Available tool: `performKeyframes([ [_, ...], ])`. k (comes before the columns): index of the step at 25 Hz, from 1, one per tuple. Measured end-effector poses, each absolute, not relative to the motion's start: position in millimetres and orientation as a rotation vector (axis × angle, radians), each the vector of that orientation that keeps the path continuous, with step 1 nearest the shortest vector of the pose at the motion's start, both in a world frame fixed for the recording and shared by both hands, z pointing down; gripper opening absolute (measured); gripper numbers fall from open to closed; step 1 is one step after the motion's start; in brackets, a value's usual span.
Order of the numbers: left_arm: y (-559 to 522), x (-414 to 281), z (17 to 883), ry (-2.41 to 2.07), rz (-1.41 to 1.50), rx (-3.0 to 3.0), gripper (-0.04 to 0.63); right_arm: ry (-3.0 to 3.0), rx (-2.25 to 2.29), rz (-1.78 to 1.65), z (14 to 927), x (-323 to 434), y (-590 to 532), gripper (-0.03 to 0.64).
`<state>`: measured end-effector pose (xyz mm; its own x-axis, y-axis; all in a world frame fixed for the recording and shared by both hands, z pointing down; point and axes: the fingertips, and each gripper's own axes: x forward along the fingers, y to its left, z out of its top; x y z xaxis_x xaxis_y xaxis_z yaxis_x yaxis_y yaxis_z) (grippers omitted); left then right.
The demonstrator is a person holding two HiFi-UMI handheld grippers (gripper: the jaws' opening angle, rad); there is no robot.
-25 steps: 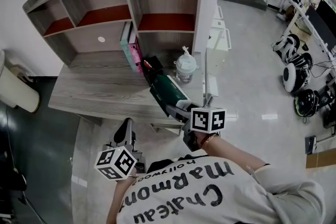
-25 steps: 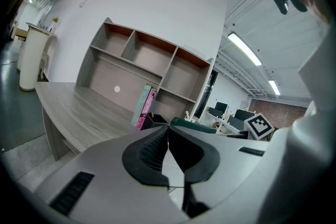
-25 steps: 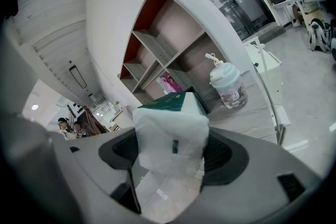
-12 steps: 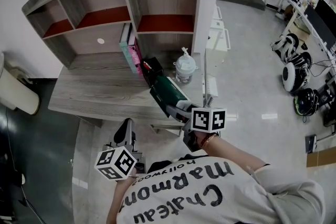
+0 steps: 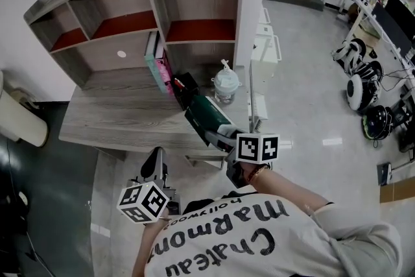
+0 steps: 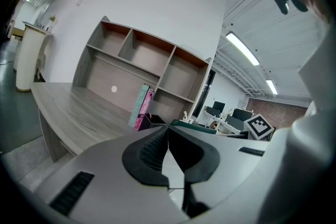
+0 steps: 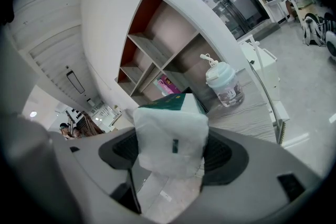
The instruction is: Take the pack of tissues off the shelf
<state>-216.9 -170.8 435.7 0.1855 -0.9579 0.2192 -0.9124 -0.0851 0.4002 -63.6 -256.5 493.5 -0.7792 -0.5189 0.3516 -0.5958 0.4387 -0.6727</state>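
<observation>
White-green crinkly plastic tissue pack (image 7: 171,131) clamped in right tool (image 7: 172,150); left tool (image 6: 168,132) pressed together.

The person (image 5: 343,246) wears a pale T-shirt (image 5: 259,256) with dark lettering and, seemingly, a reddish wristband (image 5: 259,172).

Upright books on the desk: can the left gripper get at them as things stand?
Probably yes. The left gripper points toward the upright books with only bare desk between; the right gripper, shut on the tissue pack, sits off to the right. The left jaws are shut and must open first.
</observation>
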Motion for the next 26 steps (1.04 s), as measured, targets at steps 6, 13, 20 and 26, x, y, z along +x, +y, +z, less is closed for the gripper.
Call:
performKeyframes([
  [6,-170.1,-216.7,432.3,-1.750,-0.133,2.036,0.018,-2.597,1.008,1.277,490.6,-63.8,-255.1,0.353],
  [13,-165.9,-218.2,427.7,-1.761,-0.128,2.042,0.018,-2.603,1.009,1.366,488.4,-63.1,-253.2,0.353],
  [20,-162.2,-218.0,420.0,-1.770,-0.126,2.053,0.018,-2.628,1.015,1.385,479.9,-61.3,-249.8,0.353],
  [26,-162.5,-216.4,417.1,-1.774,-0.124,2.064,0.018,-2.638,1.025,1.387,477.7,-57.8,-251.3,0.353],
])
